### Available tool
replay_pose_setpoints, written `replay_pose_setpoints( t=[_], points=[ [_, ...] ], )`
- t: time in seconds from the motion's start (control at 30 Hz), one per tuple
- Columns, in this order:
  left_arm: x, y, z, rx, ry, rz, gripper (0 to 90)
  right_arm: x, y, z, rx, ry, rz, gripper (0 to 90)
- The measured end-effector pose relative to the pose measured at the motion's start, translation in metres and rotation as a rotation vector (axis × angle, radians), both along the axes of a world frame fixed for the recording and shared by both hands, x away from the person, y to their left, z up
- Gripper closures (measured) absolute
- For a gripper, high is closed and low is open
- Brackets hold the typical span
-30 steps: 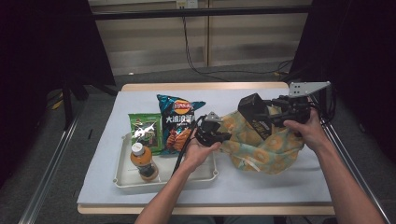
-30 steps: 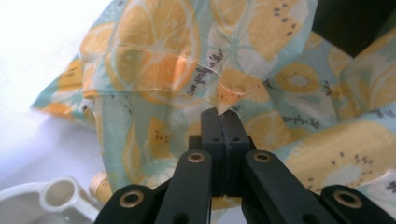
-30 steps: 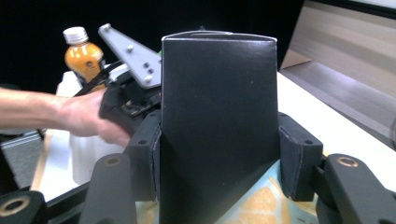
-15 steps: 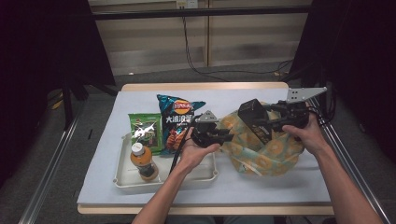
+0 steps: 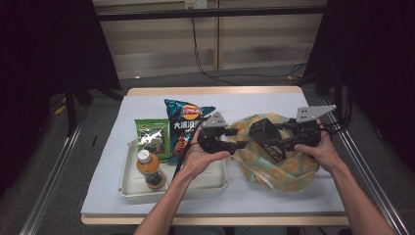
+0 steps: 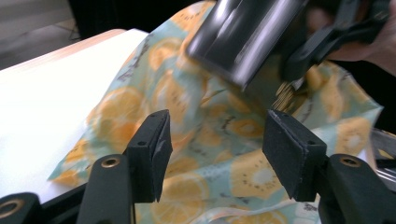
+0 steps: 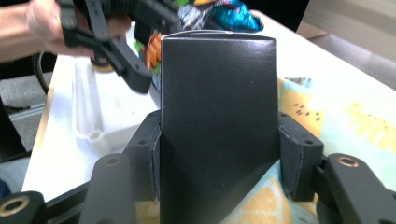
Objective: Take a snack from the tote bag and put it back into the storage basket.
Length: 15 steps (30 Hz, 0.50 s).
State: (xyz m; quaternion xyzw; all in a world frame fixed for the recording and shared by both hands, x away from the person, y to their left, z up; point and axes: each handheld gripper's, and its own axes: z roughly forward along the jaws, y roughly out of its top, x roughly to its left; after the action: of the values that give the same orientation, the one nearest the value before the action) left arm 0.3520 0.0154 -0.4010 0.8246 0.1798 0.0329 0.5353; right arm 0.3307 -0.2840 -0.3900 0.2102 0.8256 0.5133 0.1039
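Observation:
A fabric bag (image 5: pixel 286 169) printed with orange fruit slices lies at the right of the table. My right gripper (image 5: pixel 275 140) is shut on a black box (image 5: pixel 263 138) and holds it tilted just above the bag. In the right gripper view the black box (image 7: pixel 215 116) stands between the two pads (image 7: pixel 299 149), which press on its sides. My left gripper (image 5: pixel 242 145) hovers at the bag's left edge. Its jaws have just been opening, and in the left gripper view the left gripper (image 6: pixel 215 133) is open with nothing between its pads, the bag (image 6: pixel 196 140) lying behind them.
A white tray (image 5: pixel 128 182) at the front left holds an orange-capped bottle (image 5: pixel 149 169) and a green snack pack (image 5: pixel 152 136). A blue chips bag (image 5: pixel 185 122) lies beside it. A white cloth (image 5: pixel 147 105) covers the table. The right table rail (image 5: pixel 364 166) runs close by.
The left gripper's jaws have opened and it has lifted slightly off the bag's edge. The right gripper has come down towards the bag with the black box.

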Motion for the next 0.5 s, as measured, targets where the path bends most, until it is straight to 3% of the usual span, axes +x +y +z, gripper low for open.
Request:
replay_pose_setpoints(
  t=[0.17, 0.33, 0.5],
  points=[
    [0.000, -0.011, 0.000, 0.012, 0.003, -0.047, 31.4, -0.006, 0.000, -0.009, -0.018, 0.006, 0.005, 42.5],
    [-0.003, -0.021, -0.003, 0.053, -0.018, -0.091, 28.0, -0.012, -0.001, -0.014, -0.035, 0.019, 0.027, 42.3],
    [-0.003, -0.028, -0.005, 0.058, -0.016, -0.124, 25.7, -0.017, 0.000, -0.015, -0.046, 0.020, 0.041, 41.9]
  ],
)
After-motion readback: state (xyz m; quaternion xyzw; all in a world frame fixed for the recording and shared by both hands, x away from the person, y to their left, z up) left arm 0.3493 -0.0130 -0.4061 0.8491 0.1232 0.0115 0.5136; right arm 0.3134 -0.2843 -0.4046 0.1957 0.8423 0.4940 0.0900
